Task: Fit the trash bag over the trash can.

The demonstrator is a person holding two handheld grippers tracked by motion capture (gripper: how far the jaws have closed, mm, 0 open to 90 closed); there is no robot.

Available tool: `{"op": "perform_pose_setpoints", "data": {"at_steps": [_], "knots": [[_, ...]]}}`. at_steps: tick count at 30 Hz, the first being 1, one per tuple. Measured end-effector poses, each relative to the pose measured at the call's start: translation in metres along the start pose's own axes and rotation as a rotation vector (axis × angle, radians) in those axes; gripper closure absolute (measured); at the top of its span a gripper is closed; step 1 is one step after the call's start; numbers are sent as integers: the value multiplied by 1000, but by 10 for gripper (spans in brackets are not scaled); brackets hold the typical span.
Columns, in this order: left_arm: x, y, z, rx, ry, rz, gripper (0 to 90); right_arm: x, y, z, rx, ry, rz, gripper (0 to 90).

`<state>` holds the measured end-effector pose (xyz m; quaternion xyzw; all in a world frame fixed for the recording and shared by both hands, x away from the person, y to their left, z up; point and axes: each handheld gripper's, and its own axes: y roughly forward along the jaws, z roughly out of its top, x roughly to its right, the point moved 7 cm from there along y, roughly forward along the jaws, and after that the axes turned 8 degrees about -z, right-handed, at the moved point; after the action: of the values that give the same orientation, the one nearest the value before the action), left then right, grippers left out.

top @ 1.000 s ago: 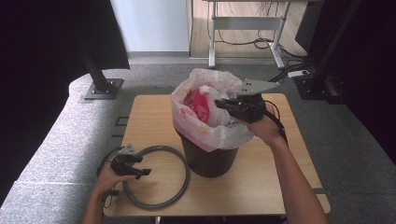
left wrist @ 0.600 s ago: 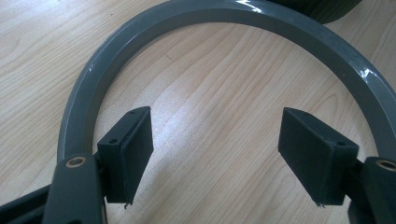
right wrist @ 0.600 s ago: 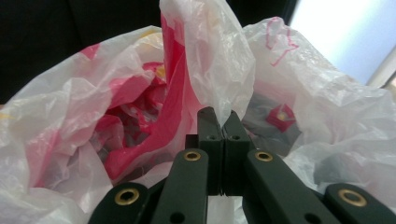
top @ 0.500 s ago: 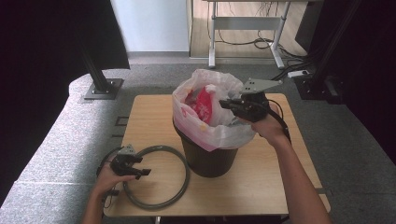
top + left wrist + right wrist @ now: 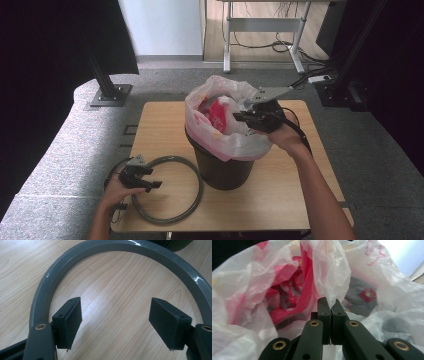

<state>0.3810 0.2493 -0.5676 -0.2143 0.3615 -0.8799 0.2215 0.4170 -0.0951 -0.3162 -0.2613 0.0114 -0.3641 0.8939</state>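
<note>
Right gripper (image 5: pixel 330 305) drawn back, still pinching plastic bag (image 5: pixel 329 270), left gripper (image 5: pixel 115 317) wide open

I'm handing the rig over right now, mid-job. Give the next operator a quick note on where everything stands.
Right gripper: shut on the bag at its rim, above the bin.
Left gripper: open, low over the table, jaws inside the grey ring, touching nothing.
Done: bag sits in the bin, edges folded over the rim.
Left, likely: finish tugging the bag, then pick up the ring and press it over the bin to clamp the bag.
</note>
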Motion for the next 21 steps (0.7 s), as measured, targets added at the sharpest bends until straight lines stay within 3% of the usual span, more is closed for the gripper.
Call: {"op": "perform_pose_setpoints", "data": {"at_steps": [6,14,21], "knots": [[0,-2,-1,6,-2,0,266,-8,7,1,-26,-15,11,880],[-1,-1,-1,4,-4,0,266,0,7,-6,-67,18,-6,870],[0,0,-1,-1,-3,-1,266,0,3,-7,-54,18,-4,752]]}}
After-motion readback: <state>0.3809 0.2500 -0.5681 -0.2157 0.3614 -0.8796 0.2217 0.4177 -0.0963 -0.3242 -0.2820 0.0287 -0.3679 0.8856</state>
